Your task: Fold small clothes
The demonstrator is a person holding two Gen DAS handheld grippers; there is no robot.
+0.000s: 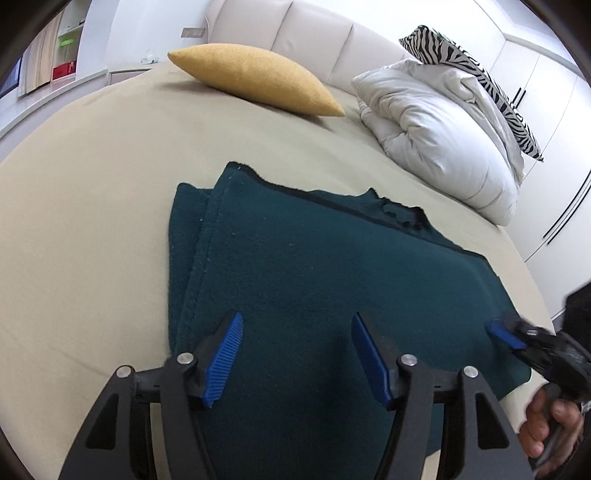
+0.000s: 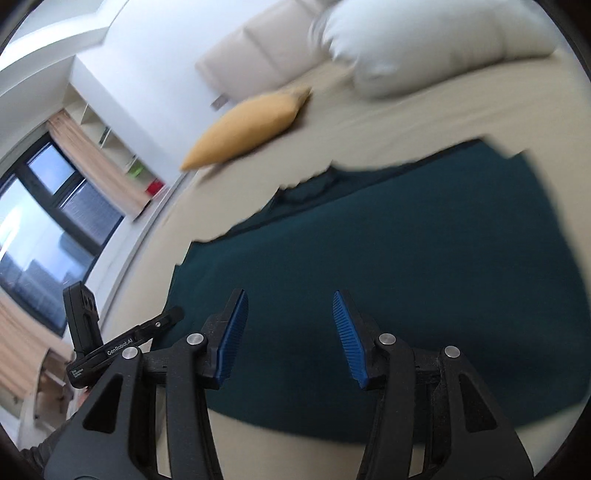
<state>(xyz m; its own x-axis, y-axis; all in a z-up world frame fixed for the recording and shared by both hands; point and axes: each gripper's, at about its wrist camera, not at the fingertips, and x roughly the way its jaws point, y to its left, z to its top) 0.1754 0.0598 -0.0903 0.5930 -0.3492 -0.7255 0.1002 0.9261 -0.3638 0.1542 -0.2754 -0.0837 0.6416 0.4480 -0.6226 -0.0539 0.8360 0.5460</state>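
Note:
A dark teal garment (image 1: 303, 266) lies folded flat on the beige bed (image 1: 92, 229), with a doubled edge along its left side. My left gripper (image 1: 297, 354) hovers over its near part, jaws open, nothing between the blue pads. In the right wrist view the same teal garment (image 2: 369, 266) fills the middle, blurred. My right gripper (image 2: 290, 338) is above its near edge, open and empty. The right gripper (image 1: 509, 334) also shows at the garment's right edge in the left wrist view, held by a hand (image 1: 546, 424). The left gripper's body (image 2: 110, 347) appears at the left of the right wrist view.
A yellow cushion (image 1: 258, 79) lies at the far side of the bed, a white folded duvet (image 1: 443, 133) and a zebra-print pillow (image 1: 476, 70) at the far right, before a padded headboard (image 1: 314, 33). A window (image 2: 40, 229) and shelves stand beyond the bed's left side.

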